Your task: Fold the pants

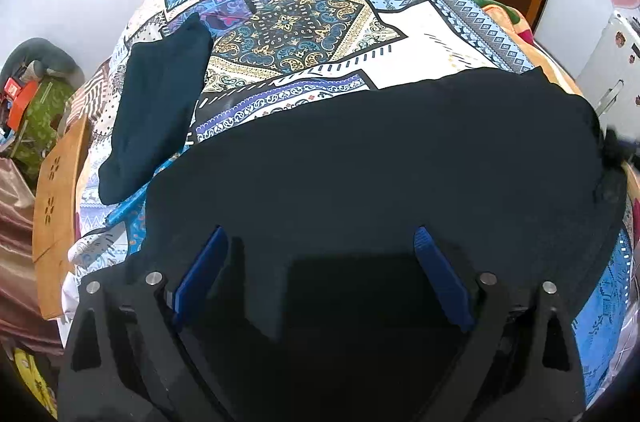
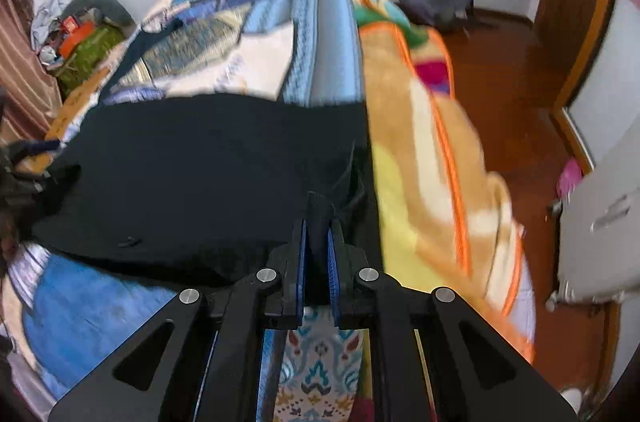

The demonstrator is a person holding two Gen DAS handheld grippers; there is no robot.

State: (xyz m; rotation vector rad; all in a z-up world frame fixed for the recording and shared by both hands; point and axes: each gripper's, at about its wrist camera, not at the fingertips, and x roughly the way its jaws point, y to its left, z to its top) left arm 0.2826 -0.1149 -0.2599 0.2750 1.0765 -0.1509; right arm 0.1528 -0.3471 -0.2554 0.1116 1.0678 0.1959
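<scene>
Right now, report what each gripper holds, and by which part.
Right gripper pinches the dark pants at their right-hand edge; left gripper is open over them, holding nothing.

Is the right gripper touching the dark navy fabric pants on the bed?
Touching. In the right wrist view the right gripper has its blue pads closed on an edge fold of the dark navy pants.

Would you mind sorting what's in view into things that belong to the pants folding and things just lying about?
Belongs to the job:
- dark pants
- right gripper, shut on the pants
- left gripper, open above the pants

Just lying about:
- patchwork bedspread
- orange blanket
- second dark garment
</scene>
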